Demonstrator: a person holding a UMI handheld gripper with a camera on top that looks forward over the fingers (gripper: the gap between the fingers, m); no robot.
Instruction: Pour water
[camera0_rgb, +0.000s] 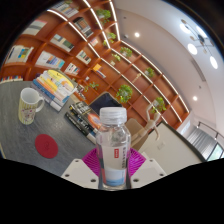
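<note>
Bookshelves (70, 45) and hanging plants are lining the tilted room behind a grey surface (20, 125), with ceiling lights glaring overhead.

Gripper (113, 165): fingers are closing on a clear plastic water bottle (113, 145), one magenta pad (93, 162) showing at each side of its lower body. Pads are lying right against the bottle walls with no gap I can make out, so I am reading this as a firm grasp. Bottle is standing upright between the fingers, white cap (113, 114) on top, red label across its middle.

Just beyond the bottle, a dark flat object (82, 116) is lying on the surface; it could be a keyboard or a tray, too blurred to name. Farther off, a red disc (47, 146) is lying flat on the surface, possibly a coaster. Beyond that, a pale cup or mug (30, 105) is standing upright, well apart from the bottle. Stacked books or magazines (57, 88) are lying near the cup.

Progress, as a judgement: the grasp appears done, and nothing more. Bottle is not tilting, cap seems to be in place, and the cup, the likely target, is sitting well away. Carrying over, tipping and pouring are all remaining; the cap may need removing first.

Hidden or unclear: bottle base is cut off below the fingers, so I cannot tell whether it is resting on anything or lifted. Water level is hard to read through the plastic. Cup contents are not visible. No hand is showing.
</note>
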